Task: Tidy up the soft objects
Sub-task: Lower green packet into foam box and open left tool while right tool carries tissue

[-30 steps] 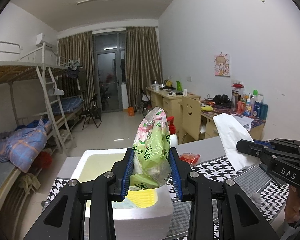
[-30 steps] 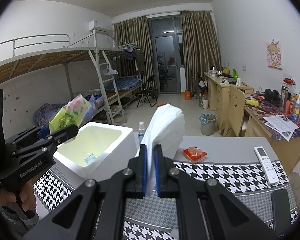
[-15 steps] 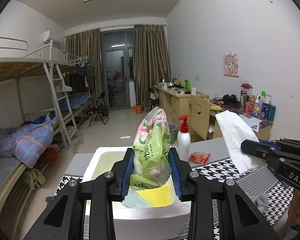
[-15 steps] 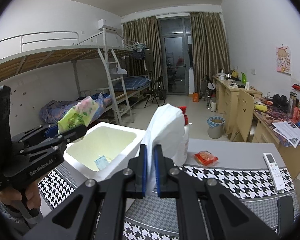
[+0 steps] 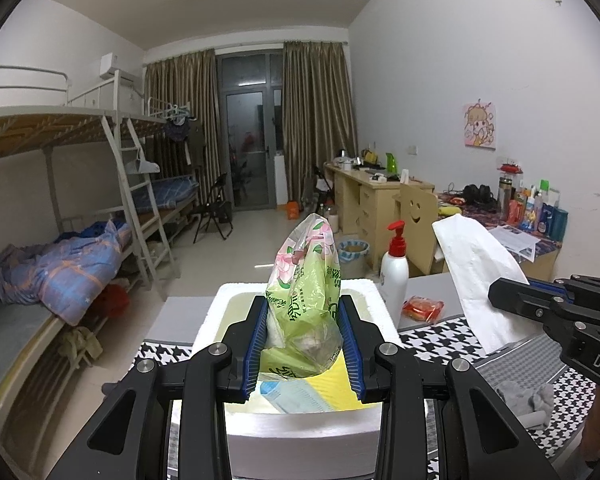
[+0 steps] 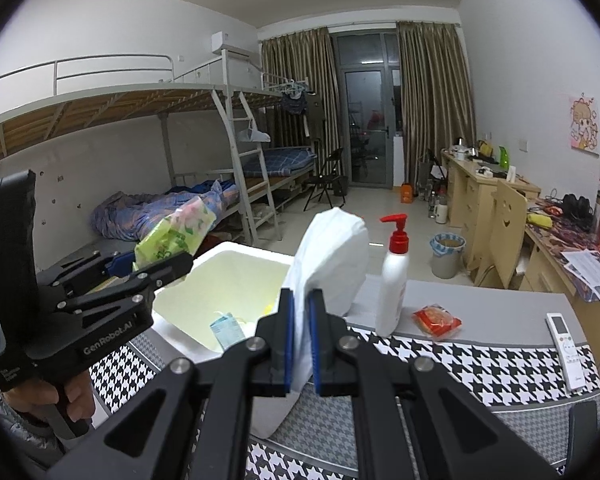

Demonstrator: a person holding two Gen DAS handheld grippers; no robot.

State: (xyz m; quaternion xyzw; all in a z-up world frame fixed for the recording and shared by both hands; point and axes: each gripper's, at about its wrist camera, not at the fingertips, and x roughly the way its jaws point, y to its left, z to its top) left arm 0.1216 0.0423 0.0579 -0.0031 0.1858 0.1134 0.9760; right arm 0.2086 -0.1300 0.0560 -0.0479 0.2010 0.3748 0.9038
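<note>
Two soft things are in hand, both up by the foam box (image 5: 288, 432). A green pack (image 5: 306, 304) stands on end directly over the box's open mouth, nipped low down by the left gripper (image 5: 305, 354), whose jaws are partly closed onto its sides; held that way it should drop straight in beside the yellow and blue packets already on the box floor. A white tissue pack (image 6: 332, 264) hangs just right of the box, its thin edge squeezed flat between the fully closed jaws of the right gripper (image 6: 301, 344), seemingly waiting its turn. Beyond the box on the bench (image 6: 480, 316) stand a pump bottle (image 6: 394, 288) and a red packet (image 6: 436, 318); further right lies a remote (image 6: 564, 344).
</note>
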